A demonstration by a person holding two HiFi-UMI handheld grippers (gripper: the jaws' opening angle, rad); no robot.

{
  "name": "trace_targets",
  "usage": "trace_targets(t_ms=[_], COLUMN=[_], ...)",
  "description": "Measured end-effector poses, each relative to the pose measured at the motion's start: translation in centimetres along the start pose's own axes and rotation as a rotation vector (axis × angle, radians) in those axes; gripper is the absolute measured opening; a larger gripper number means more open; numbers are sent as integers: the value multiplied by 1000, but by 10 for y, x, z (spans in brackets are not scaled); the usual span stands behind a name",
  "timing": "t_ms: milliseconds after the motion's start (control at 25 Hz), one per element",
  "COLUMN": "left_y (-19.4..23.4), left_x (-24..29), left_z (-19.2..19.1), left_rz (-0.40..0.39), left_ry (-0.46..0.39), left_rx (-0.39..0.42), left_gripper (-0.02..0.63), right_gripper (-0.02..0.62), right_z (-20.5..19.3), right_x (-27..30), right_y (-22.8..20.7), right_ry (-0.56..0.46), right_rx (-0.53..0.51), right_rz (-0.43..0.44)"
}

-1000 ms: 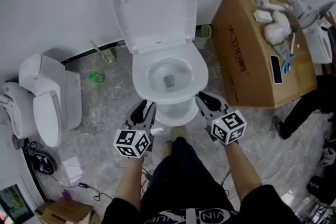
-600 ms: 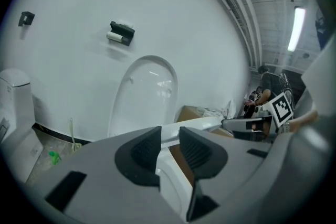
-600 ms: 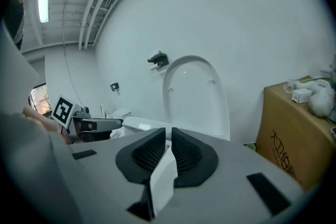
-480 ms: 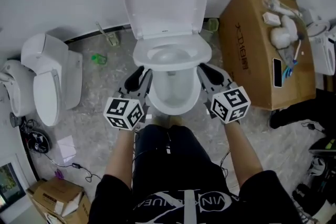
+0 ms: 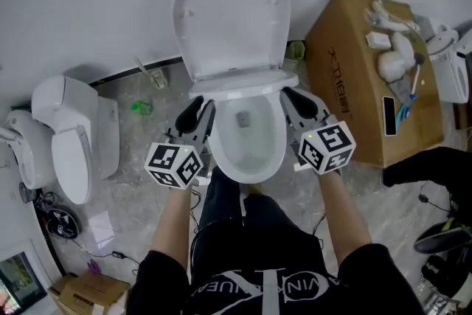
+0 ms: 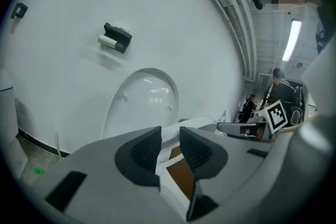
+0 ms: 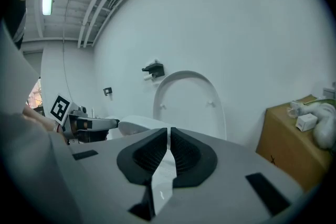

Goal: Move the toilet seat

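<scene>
The toilet seat (image 5: 247, 175) has come up since before, and its front now lifts toward me. My left hand-held gripper (image 5: 200, 114) holds the seat's left side, its jaws partly apart around the white rim. My right hand-held gripper (image 5: 293, 101) has just been closing and squeezes the thin right edge. The lid (image 5: 230, 15) stands up behind

The white oval plastic toilet seat ring (image 5: 247, 174) sat tilted, its front edge raised off the white ceramic bowl (image 5: 243, 122), hinged below the upright lid (image 5: 232, 18).
</scene>
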State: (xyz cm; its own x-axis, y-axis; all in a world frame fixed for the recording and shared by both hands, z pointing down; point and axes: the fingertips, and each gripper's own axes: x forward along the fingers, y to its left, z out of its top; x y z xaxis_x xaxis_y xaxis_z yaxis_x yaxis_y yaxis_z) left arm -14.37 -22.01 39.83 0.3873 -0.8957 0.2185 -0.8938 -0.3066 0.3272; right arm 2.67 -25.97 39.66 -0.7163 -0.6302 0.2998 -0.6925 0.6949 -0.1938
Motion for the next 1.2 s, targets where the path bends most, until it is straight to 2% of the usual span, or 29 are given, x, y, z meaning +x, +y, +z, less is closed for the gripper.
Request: trace_targets(t_ms=[280,600,1200], left_y=[26,58,102], left_x=[39,83,141], left_z=[40,73,103], left_rz=[-14,-41,-37], left_ry=[4,5,33], left_rx=[-2,34,53], left_gripper=[106,87,71], right_gripper=[18,8,-2], right_z=[41,75,107], right_x=[42,91,159], right_y=[-25,-52,-90], right_ry=[-34,-54,-81], right_rx=[1,-2,2], right_rz=[-57,-107,-165])
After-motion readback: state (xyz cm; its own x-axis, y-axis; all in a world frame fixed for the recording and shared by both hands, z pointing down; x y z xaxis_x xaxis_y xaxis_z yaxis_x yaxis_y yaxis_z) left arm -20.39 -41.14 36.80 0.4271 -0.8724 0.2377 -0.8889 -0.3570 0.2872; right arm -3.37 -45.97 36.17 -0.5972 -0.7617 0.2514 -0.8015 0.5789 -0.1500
